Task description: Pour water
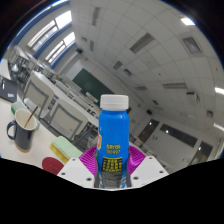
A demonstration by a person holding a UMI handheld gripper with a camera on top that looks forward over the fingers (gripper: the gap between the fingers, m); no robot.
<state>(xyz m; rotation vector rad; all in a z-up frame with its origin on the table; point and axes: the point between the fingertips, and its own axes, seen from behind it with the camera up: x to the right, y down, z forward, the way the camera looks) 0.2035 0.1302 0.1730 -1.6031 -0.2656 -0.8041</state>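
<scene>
Clearly the tongs [113,166] clamp an upright blue bottle [113,140].

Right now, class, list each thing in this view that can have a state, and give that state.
Blue bottle: upright, white cap on, between the fingers.
Gripper: shut on the blue bottle, holding it up.
Dark mug: upright on the desk, something standing in it.
</scene>
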